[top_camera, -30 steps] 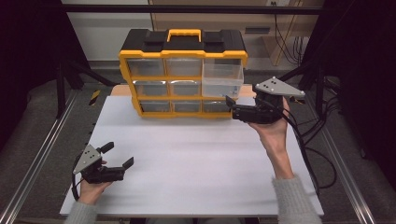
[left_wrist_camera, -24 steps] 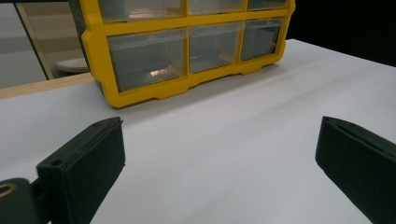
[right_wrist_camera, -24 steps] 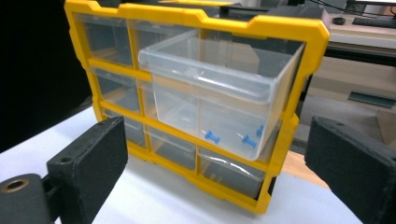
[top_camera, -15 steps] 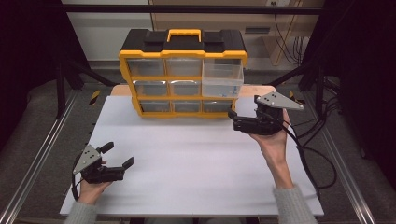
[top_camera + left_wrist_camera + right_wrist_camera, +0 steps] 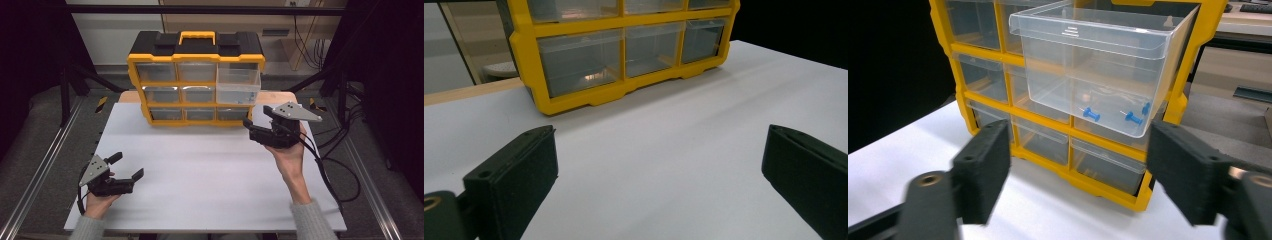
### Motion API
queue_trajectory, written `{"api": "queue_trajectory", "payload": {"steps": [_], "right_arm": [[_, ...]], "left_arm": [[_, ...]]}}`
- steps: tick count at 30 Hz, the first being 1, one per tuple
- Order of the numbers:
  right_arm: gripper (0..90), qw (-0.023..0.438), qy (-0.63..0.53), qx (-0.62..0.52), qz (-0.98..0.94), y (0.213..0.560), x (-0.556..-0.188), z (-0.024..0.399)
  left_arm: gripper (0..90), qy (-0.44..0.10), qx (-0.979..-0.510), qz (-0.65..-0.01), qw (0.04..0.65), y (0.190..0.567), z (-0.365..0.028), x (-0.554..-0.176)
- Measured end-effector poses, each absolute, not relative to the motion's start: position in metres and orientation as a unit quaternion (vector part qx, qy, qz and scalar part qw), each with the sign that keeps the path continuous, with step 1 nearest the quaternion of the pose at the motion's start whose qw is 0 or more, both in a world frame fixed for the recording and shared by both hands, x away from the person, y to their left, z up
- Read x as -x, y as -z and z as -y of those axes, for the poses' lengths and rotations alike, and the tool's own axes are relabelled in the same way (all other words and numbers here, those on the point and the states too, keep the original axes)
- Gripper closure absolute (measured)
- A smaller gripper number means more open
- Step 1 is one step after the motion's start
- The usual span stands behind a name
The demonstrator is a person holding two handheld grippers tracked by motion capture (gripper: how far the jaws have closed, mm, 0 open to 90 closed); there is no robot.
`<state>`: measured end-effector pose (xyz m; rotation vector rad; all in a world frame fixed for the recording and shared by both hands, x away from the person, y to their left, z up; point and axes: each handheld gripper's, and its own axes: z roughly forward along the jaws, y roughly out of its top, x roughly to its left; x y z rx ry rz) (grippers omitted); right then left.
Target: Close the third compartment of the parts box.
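Observation:
A yellow and black drawer organizer (image 5: 195, 80) stands at the back of the white table (image 5: 210, 175). Its top right clear drawer (image 5: 239, 82) is pulled out, and in the right gripper view that drawer (image 5: 1098, 65) holds a few blue push pins (image 5: 1091, 114). My right gripper (image 5: 250, 129) hovers by the organizer's lower right corner and points at it. Its jaws have just been closing but stand open, with nothing between them (image 5: 1083, 175). My left gripper (image 5: 127, 166) rests open near the front left, far from the organizer (image 5: 624, 55).
The other drawers (image 5: 162, 94) are pushed in. A wooden board edge (image 5: 280, 95) shows behind the white sheet. Metal rails (image 5: 45, 165) run along both sides of the table, and cables (image 5: 335, 170) trail at the right.
The right gripper has sunk a little, from beside the middle drawer row to the organizer's lower right corner, and its jaws have narrowed. The left gripper has not moved.

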<state>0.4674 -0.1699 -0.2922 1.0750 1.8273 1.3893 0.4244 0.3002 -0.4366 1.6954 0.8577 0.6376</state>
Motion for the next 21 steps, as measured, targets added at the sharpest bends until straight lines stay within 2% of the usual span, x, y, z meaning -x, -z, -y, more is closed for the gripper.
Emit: {"api": "queue_trajectory", "payload": {"steps": [5,8,21], "right_arm": [[49.7,0.294,-0.523,-0.404,-0.690,0.293,-0.470,0.169],[57.9,0.292,-0.521,-0.407,-0.691,0.293,-0.474,0.167],[84.2,0.294,-0.522,-0.410,-0.688,0.287,-0.492,0.157]], "left_arm": [[1.2,-0.267,-0.712,-0.361,0.539,0.437,-0.300,-0.424],[1.2,-0.266,-0.713,-0.362,0.539,0.437,-0.299,-0.425],[1.2,-0.267,-0.713,-0.363,0.538,0.437,-0.300,-0.425]]}}
